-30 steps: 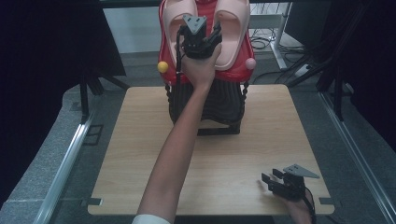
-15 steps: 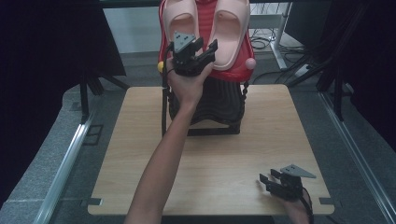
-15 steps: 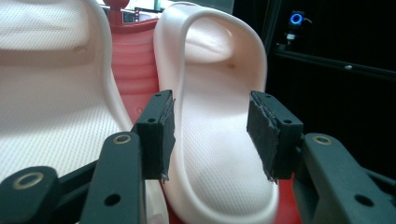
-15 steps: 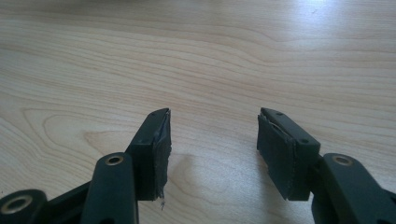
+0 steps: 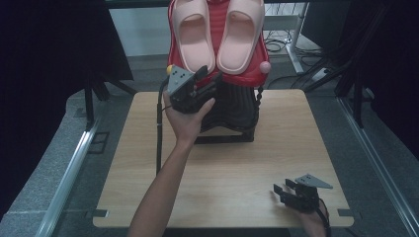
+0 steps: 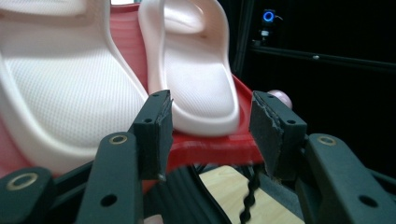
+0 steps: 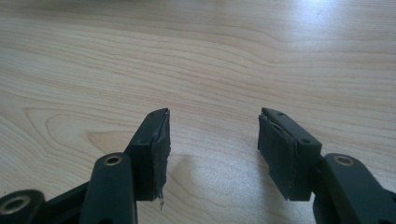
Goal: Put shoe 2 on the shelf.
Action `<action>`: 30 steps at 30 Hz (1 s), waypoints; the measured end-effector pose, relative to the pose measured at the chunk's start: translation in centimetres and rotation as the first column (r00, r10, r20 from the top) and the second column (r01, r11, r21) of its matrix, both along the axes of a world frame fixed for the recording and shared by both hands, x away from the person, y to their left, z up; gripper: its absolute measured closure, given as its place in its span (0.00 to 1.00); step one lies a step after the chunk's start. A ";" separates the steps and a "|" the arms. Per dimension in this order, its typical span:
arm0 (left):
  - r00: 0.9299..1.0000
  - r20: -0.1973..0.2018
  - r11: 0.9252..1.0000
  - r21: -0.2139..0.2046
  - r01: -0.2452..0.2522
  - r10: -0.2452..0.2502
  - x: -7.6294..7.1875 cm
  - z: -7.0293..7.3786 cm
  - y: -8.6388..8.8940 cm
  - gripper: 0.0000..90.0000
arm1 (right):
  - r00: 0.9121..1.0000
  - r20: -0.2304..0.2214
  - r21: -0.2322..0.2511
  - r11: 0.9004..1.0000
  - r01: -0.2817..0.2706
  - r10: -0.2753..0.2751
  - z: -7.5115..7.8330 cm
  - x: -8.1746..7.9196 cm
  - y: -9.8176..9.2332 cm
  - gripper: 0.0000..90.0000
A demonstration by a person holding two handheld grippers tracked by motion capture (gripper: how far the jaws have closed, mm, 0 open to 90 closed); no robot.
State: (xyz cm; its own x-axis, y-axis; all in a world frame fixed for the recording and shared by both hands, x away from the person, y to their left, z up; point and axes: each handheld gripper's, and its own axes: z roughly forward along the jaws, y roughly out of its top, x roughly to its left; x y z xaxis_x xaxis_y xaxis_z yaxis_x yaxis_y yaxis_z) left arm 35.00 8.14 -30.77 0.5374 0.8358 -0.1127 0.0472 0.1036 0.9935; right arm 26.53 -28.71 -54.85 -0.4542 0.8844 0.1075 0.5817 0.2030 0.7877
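- the pair of pale pink moulded foam slippers [image 5: 217, 37] lies side by side, soles down, on a tilted red ribbed plastic tray [image 5: 260, 74] that tops a black stand [image 5: 237, 111] at the far edge of the light wooden tabletop [image 5: 222, 168].
- the left gripper [image 5: 206, 79] is held up just below and in front of the tray's lower lip; its jaws stand apart and have just been opening, with nothing pressed between them.
- in the left gripper view the heel of one slipper [image 6: 201, 88] sits just beyond the gap between the jaws, and the other slipper [image 6: 60, 93] lies to the left of the left jaw, close by; neither is touched.
- the right gripper [image 5: 285, 190] rests low on the near right of the tabletop, well apart from the slippers; its jaws are apart over bare wood [image 7: 210, 70], holding nothing.
- handling, as a judgement: the slippers look light, one-piece and springy, with a thick rounded rim and a finely dimpled footbed, so they should give a little under the pads and not slip much.
- they look sturdy, with little risk of damage from a firm pinch.
- the likeliest hold looks to be the heel rim nearest the jaws, one pad on the footbed and one under the sole, or else across the strap arch higher up.
- the tray slopes toward the jaws, so a nudged slipper could slide off the lip.
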 end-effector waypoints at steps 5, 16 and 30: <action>1.000 0.003 1.000 -0.012 0.027 -0.027 -1.7 -2.0 0.6 0.55 | 1.000 -0.001 -0.005 1.000 -0.005 0.005 0.0 -0.1 0.2 0.49; 0.997 -0.058 0.998 -0.034 0.054 -0.056 -4.0 -7.4 3.1 0.53 | 1.000 0.001 -0.007 1.000 -0.006 0.006 0.0 -0.1 0.2 0.49; 0.986 -0.167 1.000 -0.003 -0.031 0.030 -5.4 -14.9 6.5 0.53 | 1.000 -0.001 -0.008 1.000 -0.007 0.007 0.0 0.0 0.2 0.48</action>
State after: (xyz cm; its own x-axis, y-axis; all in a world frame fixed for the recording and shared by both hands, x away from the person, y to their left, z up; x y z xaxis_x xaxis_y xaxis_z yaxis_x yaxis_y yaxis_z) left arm 29.58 14.62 -45.70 0.4848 0.8507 -0.2032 0.2090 0.1129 0.9714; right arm 26.54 -28.56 -54.87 -0.4601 0.8821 0.1010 0.5811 0.2131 0.7855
